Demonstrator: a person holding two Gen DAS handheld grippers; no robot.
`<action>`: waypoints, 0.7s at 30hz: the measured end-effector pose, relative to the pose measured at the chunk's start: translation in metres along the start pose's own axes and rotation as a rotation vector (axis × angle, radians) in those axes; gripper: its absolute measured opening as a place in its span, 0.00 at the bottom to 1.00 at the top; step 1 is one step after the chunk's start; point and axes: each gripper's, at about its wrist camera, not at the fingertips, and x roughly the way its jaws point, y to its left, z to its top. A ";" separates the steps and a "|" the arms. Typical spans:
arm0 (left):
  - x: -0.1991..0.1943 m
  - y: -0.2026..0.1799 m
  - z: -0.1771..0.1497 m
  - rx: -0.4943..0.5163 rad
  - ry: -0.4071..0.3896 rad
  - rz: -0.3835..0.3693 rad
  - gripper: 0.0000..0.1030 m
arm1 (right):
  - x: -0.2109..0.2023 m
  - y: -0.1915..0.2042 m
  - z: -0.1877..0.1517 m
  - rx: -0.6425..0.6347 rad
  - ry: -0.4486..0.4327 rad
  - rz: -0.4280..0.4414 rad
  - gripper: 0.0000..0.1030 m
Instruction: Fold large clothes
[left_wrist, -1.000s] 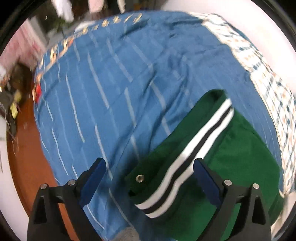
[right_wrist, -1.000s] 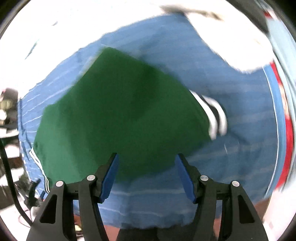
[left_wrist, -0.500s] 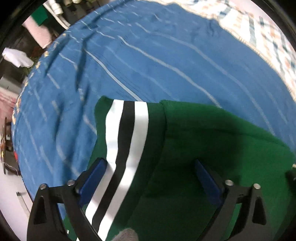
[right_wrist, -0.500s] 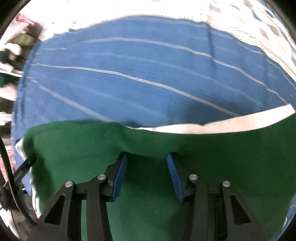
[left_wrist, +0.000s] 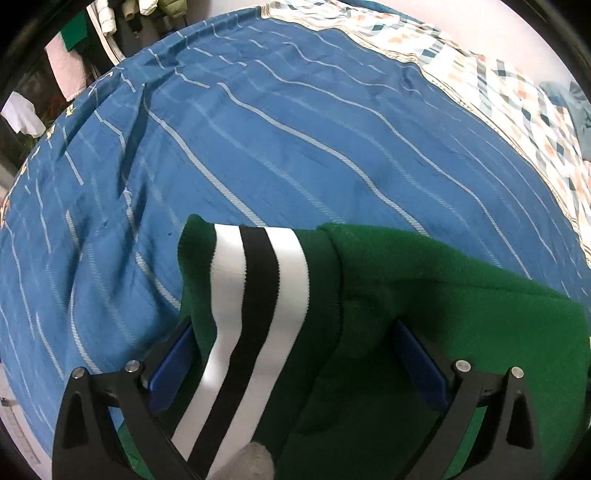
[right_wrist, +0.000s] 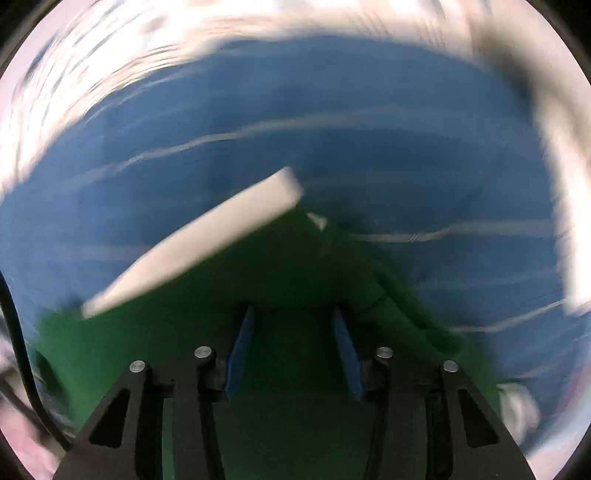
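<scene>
A green garment (left_wrist: 424, 295) with a white and black striped band (left_wrist: 258, 280) lies on a blue striped bedspread (left_wrist: 258, 129). My left gripper (left_wrist: 291, 332) is open, its blue pads (left_wrist: 173, 354) on either side of the striped band and the green cloth. In the blurred right wrist view my right gripper (right_wrist: 293, 325) has its jaws partly closed with green cloth (right_wrist: 291, 354) between them. I cannot tell whether they pinch it. A white band (right_wrist: 207, 236) of the garment sticks out to the upper left.
A patterned white quilt (left_wrist: 517, 92) covers the bed's far right side. Hanging clothes and clutter (left_wrist: 66, 66) stand beyond the bed's far left edge. The right wrist view is smeared by motion.
My left gripper has closed in on the garment's striped band. My right gripper's jaws narrowed around the green cloth, and its view swung fast, lifting the garment's edge.
</scene>
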 end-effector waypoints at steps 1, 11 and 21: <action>0.000 0.002 0.000 0.002 0.006 -0.008 1.00 | -0.001 -0.002 0.005 0.017 0.015 0.006 0.44; -0.106 0.051 -0.044 -0.230 0.027 -0.010 1.00 | -0.068 0.099 -0.089 -0.344 -0.081 0.128 0.44; -0.132 0.082 -0.203 -0.743 0.210 -0.200 1.00 | 0.029 0.173 -0.106 -0.447 0.188 0.089 0.07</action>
